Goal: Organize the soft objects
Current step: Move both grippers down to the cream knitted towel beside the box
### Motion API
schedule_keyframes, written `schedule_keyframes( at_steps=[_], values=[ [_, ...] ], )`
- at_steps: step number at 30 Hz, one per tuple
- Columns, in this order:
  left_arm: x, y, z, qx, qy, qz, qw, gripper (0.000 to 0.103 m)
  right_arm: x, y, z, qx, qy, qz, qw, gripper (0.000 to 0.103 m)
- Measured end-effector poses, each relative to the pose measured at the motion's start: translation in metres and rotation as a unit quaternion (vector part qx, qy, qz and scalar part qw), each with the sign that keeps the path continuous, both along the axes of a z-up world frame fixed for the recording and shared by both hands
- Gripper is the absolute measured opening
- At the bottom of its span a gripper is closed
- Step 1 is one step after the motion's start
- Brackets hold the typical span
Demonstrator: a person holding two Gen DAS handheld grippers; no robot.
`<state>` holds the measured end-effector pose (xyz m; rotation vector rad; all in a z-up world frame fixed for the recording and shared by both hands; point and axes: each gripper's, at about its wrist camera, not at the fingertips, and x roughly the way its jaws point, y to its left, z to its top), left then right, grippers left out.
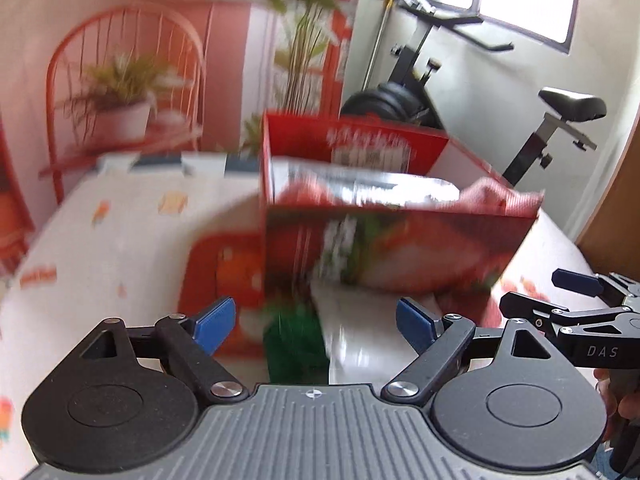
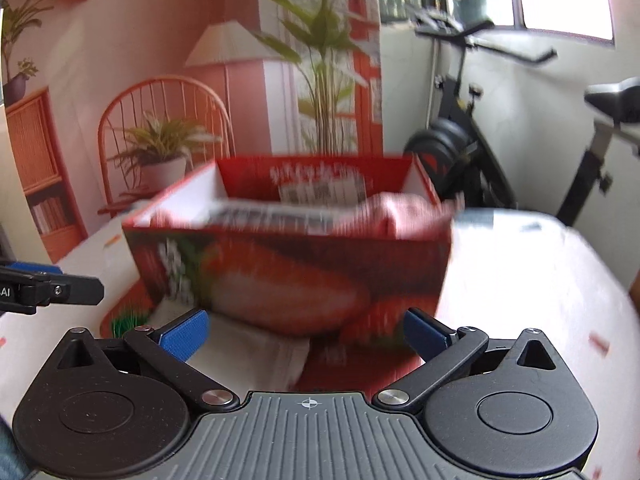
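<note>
A red printed cardboard box [image 1: 392, 240] stands open on the table, also in the right wrist view [image 2: 296, 272]. A pink soft cloth [image 1: 500, 196] lies inside it at the right, also seen from the right wrist [image 2: 404, 212]. A pale folded cloth [image 2: 256, 352] lies in front of the box, also in the left wrist view [image 1: 360, 336]. My left gripper [image 1: 316, 320] is open and empty, just before the box. My right gripper [image 2: 306, 334] is open and empty over the pale cloth. Both views are blurred.
The table carries a white patterned cover [image 1: 120, 240] and a red printed mat [image 1: 216, 272] under the box. An exercise bike [image 2: 500, 152] stands behind at the right. A printed backdrop with a chair and plants [image 2: 168, 136] hangs behind.
</note>
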<state>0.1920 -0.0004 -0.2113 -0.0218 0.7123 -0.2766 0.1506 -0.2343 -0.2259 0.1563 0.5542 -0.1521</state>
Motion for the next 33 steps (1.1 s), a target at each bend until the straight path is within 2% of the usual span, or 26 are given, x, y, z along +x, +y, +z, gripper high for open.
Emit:
schedule_keyframes(
  at_steps=[6,9,11,13,16,17,23,27,29,33],
  values=[
    [-0.008,0.006,-0.039,-0.025,0.060,0.036,0.9972,0.083,-0.030,-0.002,-0.039,0.025,0.042,-0.046,0.998,0.102],
    [-0.009,0.007,-0.049,-0.029,0.079,0.035,0.9959,0.077,-0.041,-0.004,-0.055,0.022,0.066,-0.057,0.996,0.096],
    [-0.008,0.007,-0.051,-0.029,0.081,0.033,0.9957,0.073,-0.047,-0.008,-0.064,0.017,0.076,-0.066,0.995,0.087],
    [-0.007,0.007,-0.054,-0.032,0.087,0.027,0.9953,0.067,-0.051,-0.015,-0.069,0.019,0.079,-0.079,0.994,0.084],
    [-0.010,0.004,-0.061,-0.026,0.094,0.020,0.9950,0.056,-0.057,-0.027,-0.073,0.049,0.070,-0.091,0.992,0.082],
    [-0.010,0.003,-0.062,-0.024,0.095,0.018,0.9950,0.054,-0.056,-0.027,-0.073,0.050,0.069,-0.091,0.992,0.078],
    [-0.014,0.004,-0.068,-0.027,0.102,0.019,0.9942,0.054,-0.045,-0.021,-0.070,0.048,0.072,-0.060,0.994,0.052],
    [-0.012,0.003,-0.072,-0.031,0.109,0.024,0.9932,0.054,-0.037,-0.024,-0.073,0.080,0.081,-0.061,0.992,0.046],
    [-0.011,0.001,-0.072,-0.028,0.111,0.028,0.9931,0.054,-0.034,-0.026,-0.073,0.095,0.084,-0.065,0.990,0.038],
    [-0.013,0.002,-0.071,-0.031,0.113,0.026,0.9928,0.051,-0.029,-0.018,-0.070,0.077,0.095,-0.046,0.991,0.030]
  ],
)
